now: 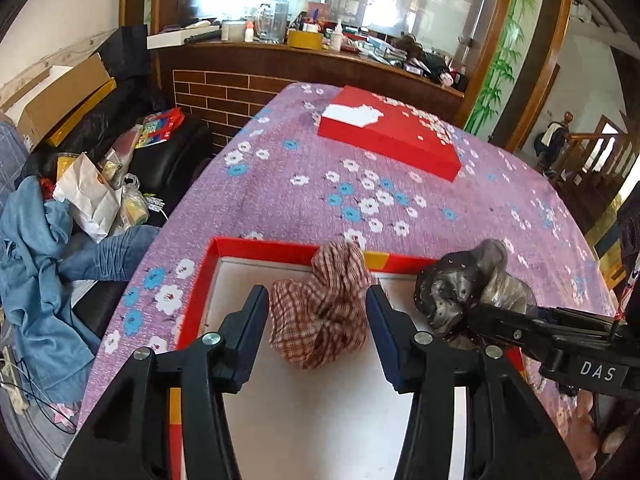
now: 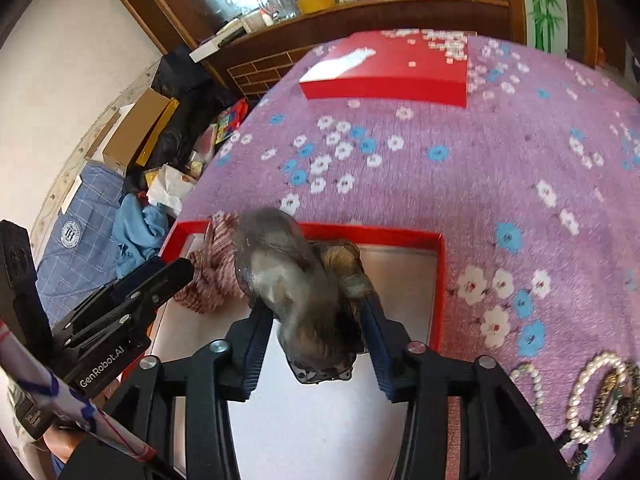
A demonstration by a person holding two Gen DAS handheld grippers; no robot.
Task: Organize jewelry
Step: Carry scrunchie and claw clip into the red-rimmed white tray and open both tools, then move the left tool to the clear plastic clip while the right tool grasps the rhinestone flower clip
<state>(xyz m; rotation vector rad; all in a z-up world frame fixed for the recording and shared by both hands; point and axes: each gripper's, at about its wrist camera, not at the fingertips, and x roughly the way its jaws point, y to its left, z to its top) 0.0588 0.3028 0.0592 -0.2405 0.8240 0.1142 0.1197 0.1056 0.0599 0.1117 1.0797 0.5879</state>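
A red-walled box (image 1: 256, 245) with a white floor lies on the purple floral tablecloth. A red-checked scrunchie (image 1: 324, 308) rests inside it between the spread fingers of my left gripper (image 1: 318, 320), which is open and not squeezing it. My right gripper (image 2: 316, 332) is shut on a grey sheer scrunchie (image 2: 288, 276) and holds it over the box (image 2: 440, 280), right of the checked one (image 2: 212, 268). In the left wrist view the grey scrunchie (image 1: 460, 288) hangs at the right gripper's tip.
The red box lid (image 1: 392, 136) lies at the far side of the table. Pearl bracelets and beaded jewelry (image 2: 588, 396) lie on the cloth right of the box. Clutter, clothes and cardboard boxes (image 1: 60, 100) sit off the table's left edge.
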